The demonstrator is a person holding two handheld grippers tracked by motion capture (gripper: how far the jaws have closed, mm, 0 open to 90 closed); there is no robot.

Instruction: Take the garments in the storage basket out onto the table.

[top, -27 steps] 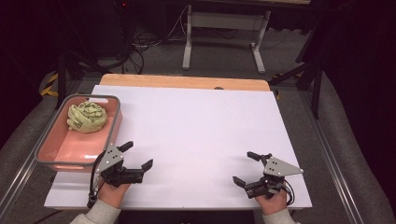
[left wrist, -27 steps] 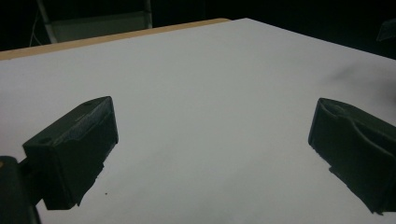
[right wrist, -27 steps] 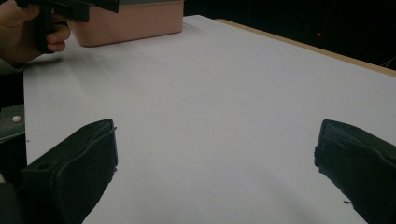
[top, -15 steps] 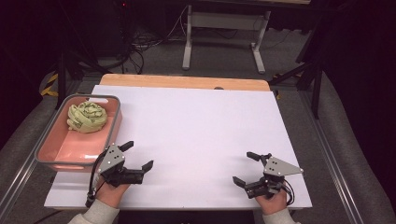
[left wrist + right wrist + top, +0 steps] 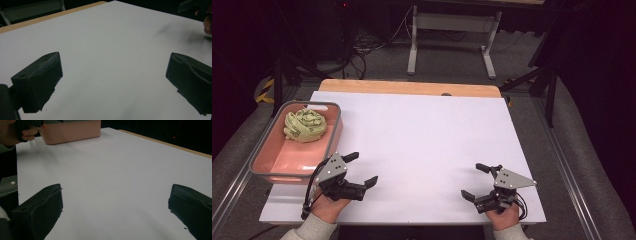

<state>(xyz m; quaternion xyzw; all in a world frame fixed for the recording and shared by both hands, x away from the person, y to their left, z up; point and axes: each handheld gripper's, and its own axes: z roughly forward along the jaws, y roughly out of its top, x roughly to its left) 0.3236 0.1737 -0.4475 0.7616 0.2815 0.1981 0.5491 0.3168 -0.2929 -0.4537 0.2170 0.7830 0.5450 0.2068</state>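
A pink tub point(image 5: 272, 165) sits at the left edge of the bench point(image 5: 422, 135), and a bundle of pale green cloth point(image 5: 305, 125) lies curled up in the far end of it. The tub is probably there so the cloth stays in one spot, close to the left hand and easy to reach. The rest of the white bench top is bare, which leaves lots of room to lay the cloth out. The left gripper point(image 5: 360, 170) rests low at the near edge, just beside the near right corner of the tub but not touching it. Its jaws are spread wide apart and there is nothing between them; in the left gripper view point(image 5: 112, 75) you see bare white bench in the gap. The right gripper point(image 5: 475, 181) sits well apart from it, near the right corner on the person's side. Its jaws are spread wide too and hold nothing; in the right gripper view point(image 5: 115, 202) the gap is bare bench, with the pink tub point(image 5: 72, 131) far off at the top. Both hands seem to be waiting, ready to start. I think the left one will go for the cloth first, because it is much closer to the tub.
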